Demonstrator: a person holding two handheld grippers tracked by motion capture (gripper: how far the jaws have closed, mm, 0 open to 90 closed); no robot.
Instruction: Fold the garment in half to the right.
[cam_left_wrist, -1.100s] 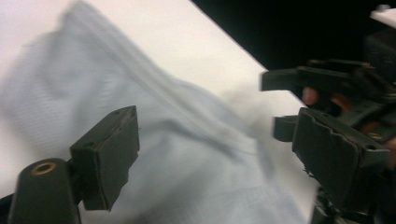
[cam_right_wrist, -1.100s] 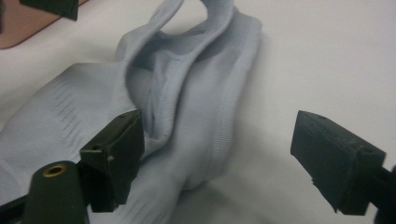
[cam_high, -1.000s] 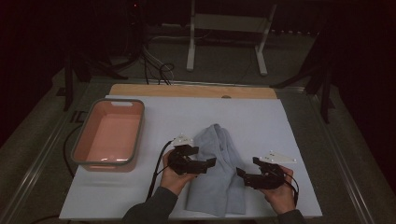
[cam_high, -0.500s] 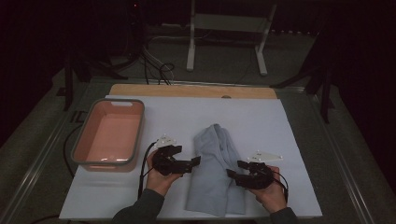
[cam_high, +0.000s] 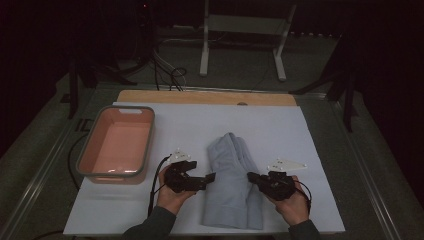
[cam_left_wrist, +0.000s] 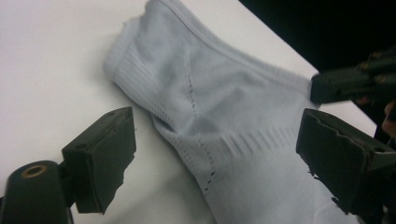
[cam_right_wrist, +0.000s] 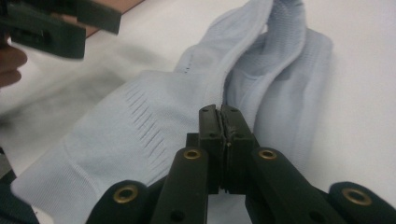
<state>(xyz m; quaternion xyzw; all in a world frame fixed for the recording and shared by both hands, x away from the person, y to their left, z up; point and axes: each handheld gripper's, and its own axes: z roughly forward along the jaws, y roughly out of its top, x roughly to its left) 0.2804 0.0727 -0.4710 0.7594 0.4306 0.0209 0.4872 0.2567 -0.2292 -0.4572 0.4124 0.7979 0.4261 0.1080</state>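
1. Garment of pale blue knitted cloth (cam_high: 232, 182), folded into a long strip, is lying on the white table (cam_high: 320, 140), its long axis running from the person's edge away toward the far side, to the right of the pink plastic tub (cam_high: 116, 145).
2. Right gripper (cam_high: 251, 176) is sitting at the garment's right edge; its jaws have just been closing and are now clenched, seemingly on a fold of the cloth.
3. Left gripper (cam_high: 210, 176) is hovering at the garment's left edge, jaws spread wide, the cloth lying straight ahead of them.
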